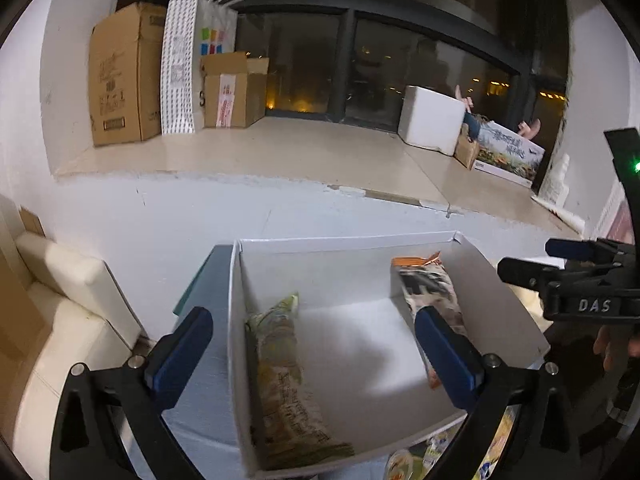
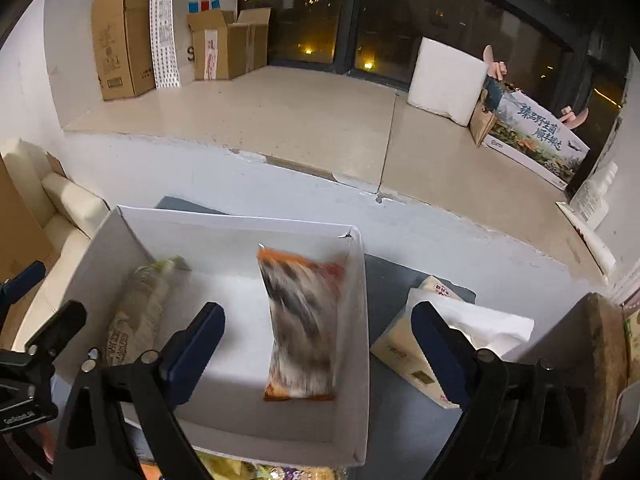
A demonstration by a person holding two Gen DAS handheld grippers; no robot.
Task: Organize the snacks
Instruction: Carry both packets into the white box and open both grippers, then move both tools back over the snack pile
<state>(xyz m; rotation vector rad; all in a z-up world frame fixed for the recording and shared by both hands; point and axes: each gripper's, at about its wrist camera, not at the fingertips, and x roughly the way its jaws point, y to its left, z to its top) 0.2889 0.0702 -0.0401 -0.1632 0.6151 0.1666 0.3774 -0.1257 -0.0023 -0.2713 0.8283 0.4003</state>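
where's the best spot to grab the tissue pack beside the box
Grip the tissue pack across its short width, low on the body, coming from above with the right gripper. The loose tissue sticking out of the top would only pull free, and the white box wall sits close on one side.

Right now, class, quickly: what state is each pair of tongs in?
Left tongs: open, holding nothing, over the white box.
Right tongs: open, holding nothing; the orange snack pack lies loose in the box.
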